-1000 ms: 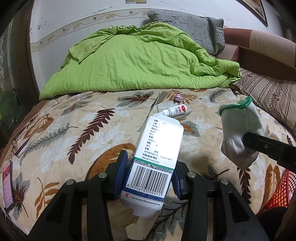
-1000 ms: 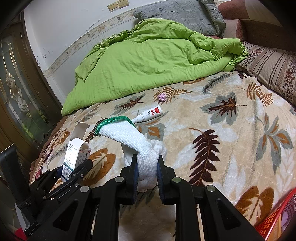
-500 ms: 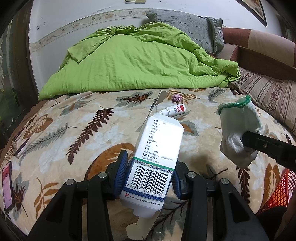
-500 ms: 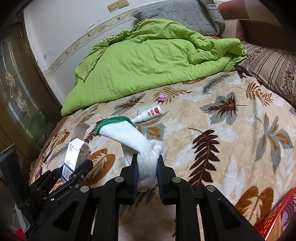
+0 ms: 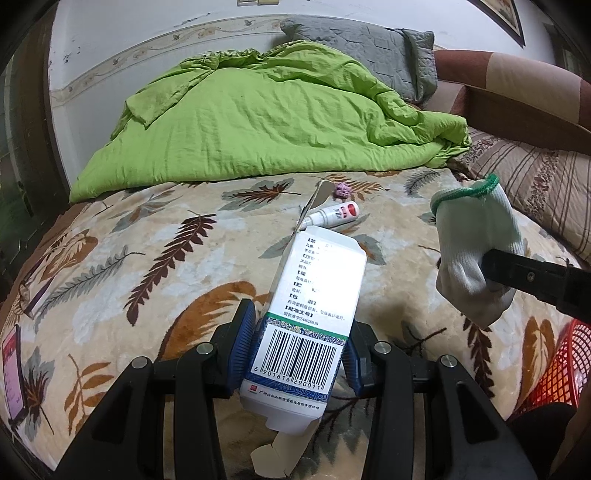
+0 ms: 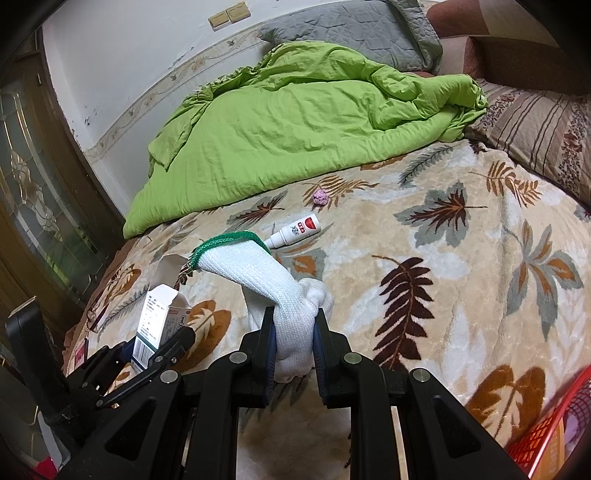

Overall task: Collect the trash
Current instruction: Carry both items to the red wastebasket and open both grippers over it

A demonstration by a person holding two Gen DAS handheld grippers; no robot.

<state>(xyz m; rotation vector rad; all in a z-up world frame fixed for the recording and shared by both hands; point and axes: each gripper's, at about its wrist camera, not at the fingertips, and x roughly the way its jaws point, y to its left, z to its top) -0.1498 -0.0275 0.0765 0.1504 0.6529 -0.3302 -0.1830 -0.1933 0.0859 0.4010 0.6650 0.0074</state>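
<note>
Jaws of the left gripper (image 5: 299, 354) clamp a white carton (image 5: 312, 306); right gripper (image 6: 294, 338) jaws pinch a white glove (image 6: 280, 291)

A bed (image 6: 461, 295) carries everything — its top is a cream blanket (image 5: 147, 266) printed with brown, grey and rust leaves. A rumpled lime-green quilt (image 5: 266, 122) is heaped across the far half, with a grey quilted pillow (image 6: 343, 26) behind it against the wall and a striped pillow (image 6: 539, 125) at the right edge. On the open blanket lie a small white bottle with a red label (image 6: 295, 230) on its side and, just beyond it, a small crumpled pink scrap (image 6: 320, 197) — the two near but apart. A phone (image 5: 13, 373) lies at the blanket's left edge.
</note>
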